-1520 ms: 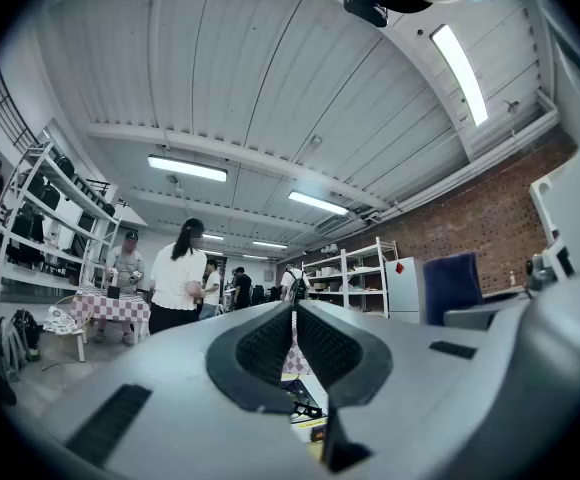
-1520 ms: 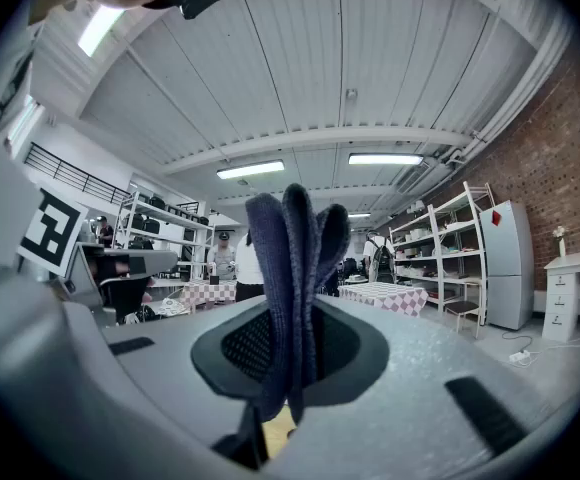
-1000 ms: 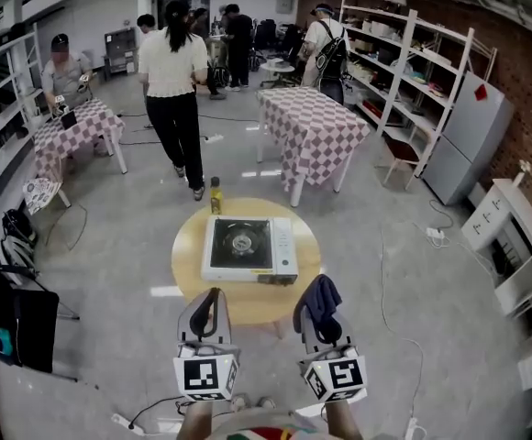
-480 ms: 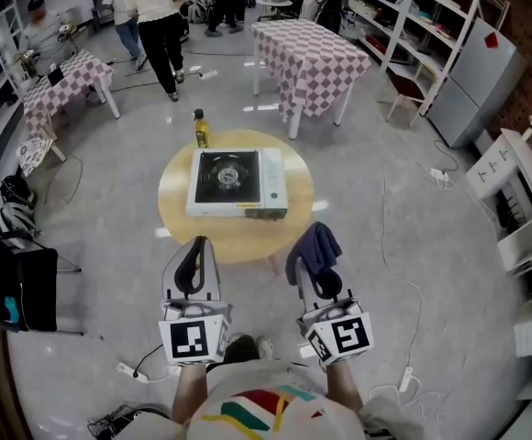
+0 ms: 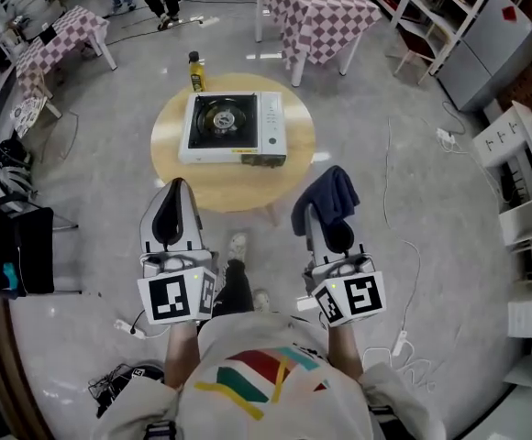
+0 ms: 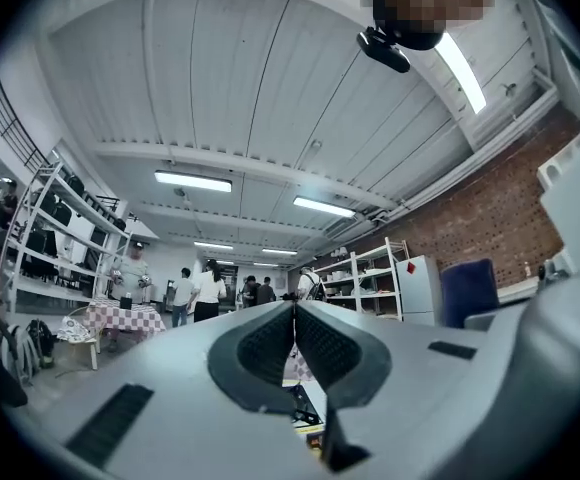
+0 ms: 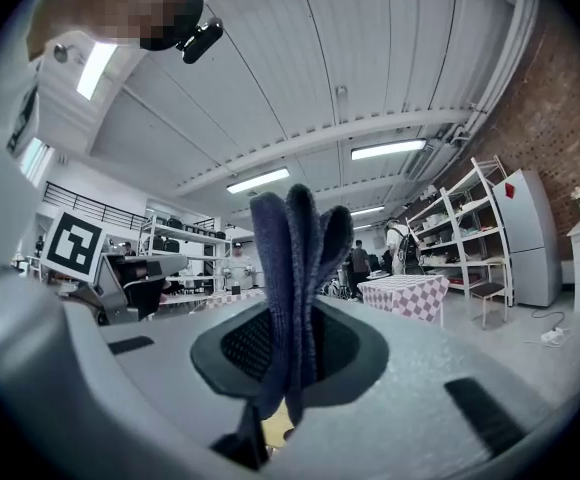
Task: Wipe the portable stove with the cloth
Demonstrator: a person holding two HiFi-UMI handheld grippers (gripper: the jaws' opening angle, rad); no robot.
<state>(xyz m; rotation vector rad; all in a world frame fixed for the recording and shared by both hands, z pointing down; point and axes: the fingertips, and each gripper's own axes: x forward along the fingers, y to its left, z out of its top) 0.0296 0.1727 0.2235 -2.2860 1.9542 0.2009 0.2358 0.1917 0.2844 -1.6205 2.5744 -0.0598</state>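
Right gripper [image 5: 323, 220] pinches dark-blue cloth [image 5: 328, 195]; left gripper [image 5: 175, 191] closed, empty. Risk: loose folds snagging burner [image 5: 218, 117] of white portable stove [image 5: 271, 126], central on round wooden table [image 5: 289, 180].

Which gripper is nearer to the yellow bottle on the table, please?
Left. The yellow bottle stands at the far left of the table; the left gripper, shut, is by its near-left edge. The right gripper, holding the cloth, is by the near-right edge, farther away.
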